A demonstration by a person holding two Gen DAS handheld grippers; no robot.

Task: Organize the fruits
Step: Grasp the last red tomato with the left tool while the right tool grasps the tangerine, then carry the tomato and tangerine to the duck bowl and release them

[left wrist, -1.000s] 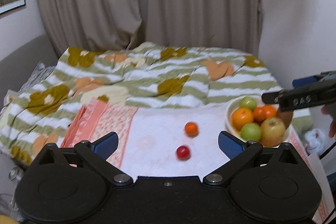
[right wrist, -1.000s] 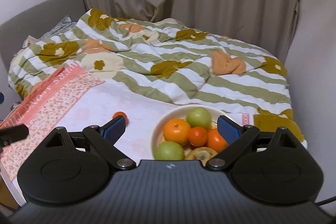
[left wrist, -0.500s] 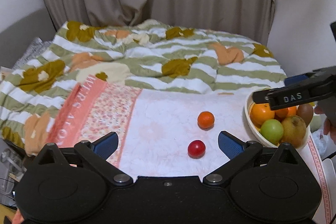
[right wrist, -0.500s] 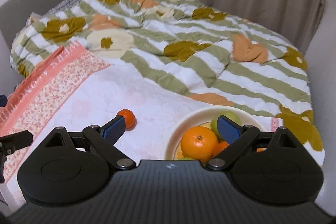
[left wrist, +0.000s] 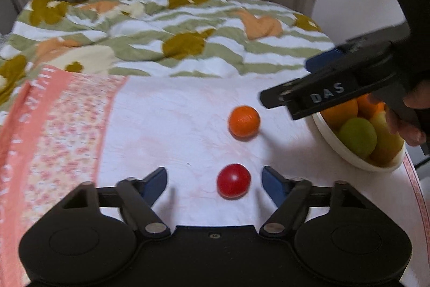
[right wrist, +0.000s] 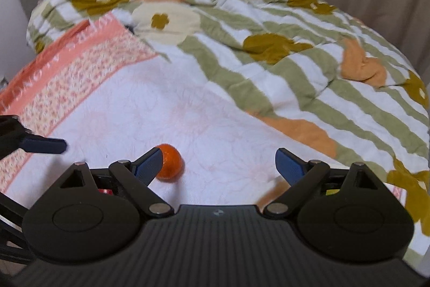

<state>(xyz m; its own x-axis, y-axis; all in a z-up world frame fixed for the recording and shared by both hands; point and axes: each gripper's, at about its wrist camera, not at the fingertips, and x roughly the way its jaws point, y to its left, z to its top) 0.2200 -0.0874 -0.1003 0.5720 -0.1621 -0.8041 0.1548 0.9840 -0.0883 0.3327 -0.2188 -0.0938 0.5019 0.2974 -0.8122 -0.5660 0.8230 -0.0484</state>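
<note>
Your left gripper (left wrist: 213,180) is closing with the red fruit (left wrist: 233,184) off-centre toward three o'clock between untouching pads, so centre it; your right gripper (right wrist: 219,162) gapes empty.

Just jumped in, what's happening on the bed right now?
A person works two grippers over a white cloth on the bed. The left gripper has its jaws around the red fruit and closing, not yet touching it. The right gripper is open, its left finger beside the small orange. The bowl of fruit sits at the right.
</note>
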